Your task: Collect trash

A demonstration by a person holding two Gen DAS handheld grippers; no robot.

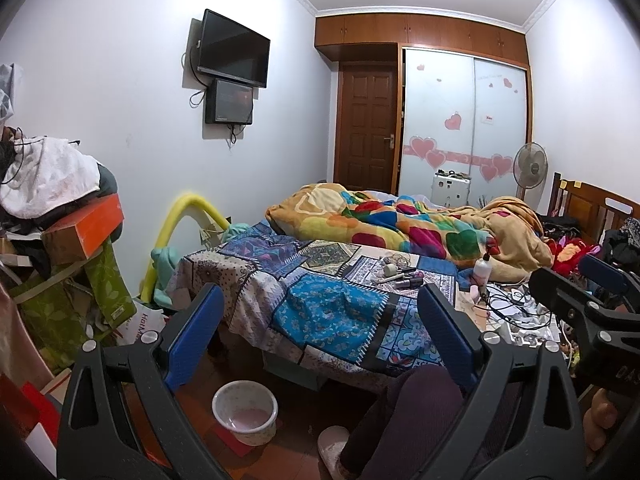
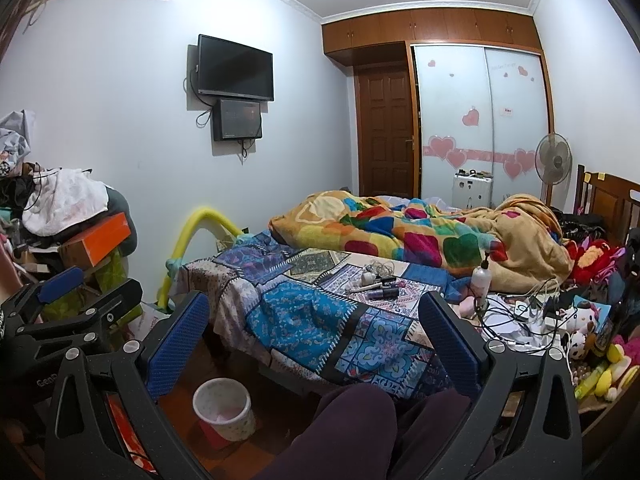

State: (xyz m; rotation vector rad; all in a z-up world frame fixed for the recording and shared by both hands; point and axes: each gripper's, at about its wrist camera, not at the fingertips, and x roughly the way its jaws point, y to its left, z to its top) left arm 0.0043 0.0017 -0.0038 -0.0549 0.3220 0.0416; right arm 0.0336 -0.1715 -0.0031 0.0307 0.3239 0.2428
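Observation:
A small white trash bin [image 1: 245, 412] [image 2: 224, 408] with a pink liner stands on the wooden floor by the foot of the bed. Crumpled white paper [image 1: 516, 312] [image 2: 508, 322] lies among tangled cables on the bed's near right side. My left gripper [image 1: 320, 292] is open and empty, held over the patchwork bedspread [image 1: 328, 312], well above the bin. My right gripper [image 2: 315, 300] is also open with nothing between its blue pads, aimed at the same bedspread [image 2: 304, 320]. Each gripper shows at the edge of the other's view.
Small cosmetics [image 2: 380, 286] and a white pump bottle [image 2: 481, 280] lie on the bed before a colourful blanket [image 2: 420, 232]. Boxes and clothes are piled at the left [image 1: 60, 220]. Plush toys [image 2: 592, 332] crowd the right. The person's legs [image 2: 352, 432] in dark trousers are below.

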